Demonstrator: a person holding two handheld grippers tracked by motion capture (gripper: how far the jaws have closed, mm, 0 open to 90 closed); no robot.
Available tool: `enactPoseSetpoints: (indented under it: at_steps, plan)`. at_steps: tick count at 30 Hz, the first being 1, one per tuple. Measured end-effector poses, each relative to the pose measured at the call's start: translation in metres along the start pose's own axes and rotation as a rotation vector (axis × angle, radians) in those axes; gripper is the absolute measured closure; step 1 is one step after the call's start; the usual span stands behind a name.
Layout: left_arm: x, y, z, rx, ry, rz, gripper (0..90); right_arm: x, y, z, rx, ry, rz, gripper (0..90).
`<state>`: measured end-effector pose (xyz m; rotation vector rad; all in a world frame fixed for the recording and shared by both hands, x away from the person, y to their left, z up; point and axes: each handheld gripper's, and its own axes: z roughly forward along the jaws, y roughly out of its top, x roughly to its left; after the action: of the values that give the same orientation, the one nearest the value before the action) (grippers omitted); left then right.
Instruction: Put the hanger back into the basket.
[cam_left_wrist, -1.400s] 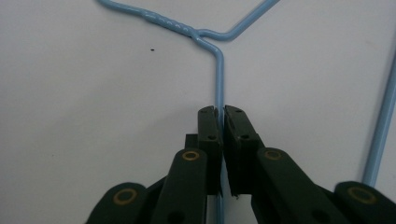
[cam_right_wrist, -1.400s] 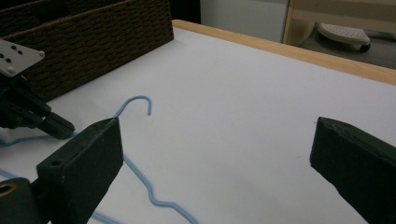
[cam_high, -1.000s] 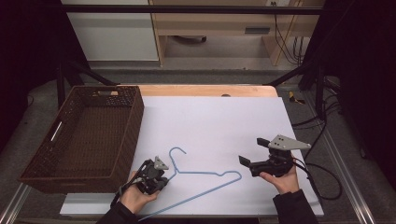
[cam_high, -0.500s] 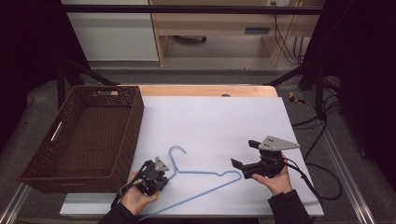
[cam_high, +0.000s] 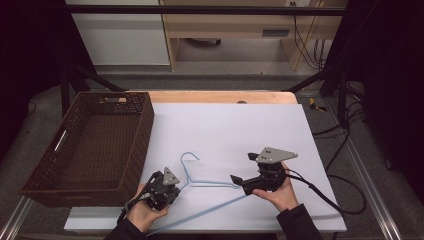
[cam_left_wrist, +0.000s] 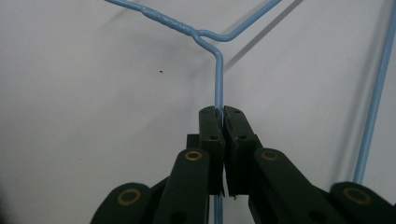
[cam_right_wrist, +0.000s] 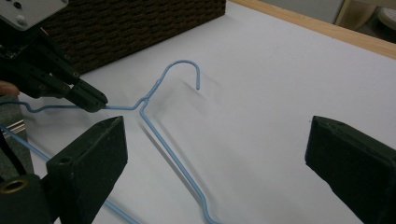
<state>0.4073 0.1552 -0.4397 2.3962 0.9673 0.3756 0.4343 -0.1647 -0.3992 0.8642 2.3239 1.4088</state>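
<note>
A light blue wire hanger (cam_high: 212, 184) lies on the white sheet (cam_high: 240, 130), hook pointing away from me. My left gripper (cam_high: 172, 189) holds its left shoulder wire; in the left gripper view the jaws are shut on the wire (cam_left_wrist: 218, 79) just below the twisted neck. My right gripper (cam_high: 242, 170) stands open wide over the hanger's right shoulder. In the right gripper view the hanger (cam_right_wrist: 161, 135) runs between the spread jaws of the right gripper (cam_right_wrist: 219, 163) without touching them, and the left gripper (cam_right_wrist: 88, 100) shows at the upper left.
A dark brown wicker basket (cam_high: 145, 125) stands at the table's left, close to my left hand. A wooden strip (cam_high: 220, 96) borders the sheet at the back. The right gripper's cable (cam_high: 325, 197) trails off to the right.
My right gripper has moved left and toward me, closing in on the hanger's right shoulder. The left gripper has kept its hold and place.
</note>
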Motion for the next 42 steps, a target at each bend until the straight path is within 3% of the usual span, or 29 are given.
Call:
enactPoseSetpoints:
  at_steps: [13, 24, 32, 42]
  plan:
    - [-0.004, 0.002, -0.010, -0.033, 0.016, 0.013, 87.3, 0.021, 0.016, 0.041, 0.053, 0.064, -0.036, 10.0]
    - [-0.006, 0.003, -0.012, -0.036, 0.018, 0.020, 87.3, 0.032, 0.010, 0.076, 0.144, 0.100, -0.064, 14.1]
    - [-0.006, 0.003, -0.012, -0.040, 0.015, 0.016, 87.2, 0.035, 0.005, 0.089, 0.180, 0.101, -0.073, 18.1]
    - [-0.007, 0.004, -0.014, -0.052, 0.013, 0.013, 87.2, 0.042, 0.003, 0.103, 0.224, 0.120, -0.117, 24.4]
